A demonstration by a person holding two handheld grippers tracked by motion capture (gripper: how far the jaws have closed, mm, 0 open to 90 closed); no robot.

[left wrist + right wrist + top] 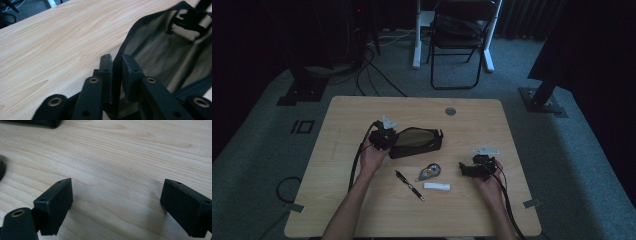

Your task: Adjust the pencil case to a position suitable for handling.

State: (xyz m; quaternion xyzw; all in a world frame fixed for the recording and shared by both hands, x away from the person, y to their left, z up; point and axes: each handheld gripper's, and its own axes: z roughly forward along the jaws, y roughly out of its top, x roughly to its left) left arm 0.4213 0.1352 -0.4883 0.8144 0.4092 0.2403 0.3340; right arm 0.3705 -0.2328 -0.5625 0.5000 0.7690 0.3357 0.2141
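One camera looks down on the whole table (pixel 362 210) from above; two ride close behind the jaws, sharing its wood.

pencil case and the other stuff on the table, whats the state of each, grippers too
pencil case: unzipped, mouth open, lying on its side
left gripper: shut on the pencil case's zipper edge
right gripper: open, nothing between the jaws, low over bare table
pen: lying flat, untouched
correction tape: lying flat, untouched
white eraser: lying flat, untouched

pen (pixel 409 185), tape dispenser (pixel 429 171), eraser (pixel 437 186) between hands
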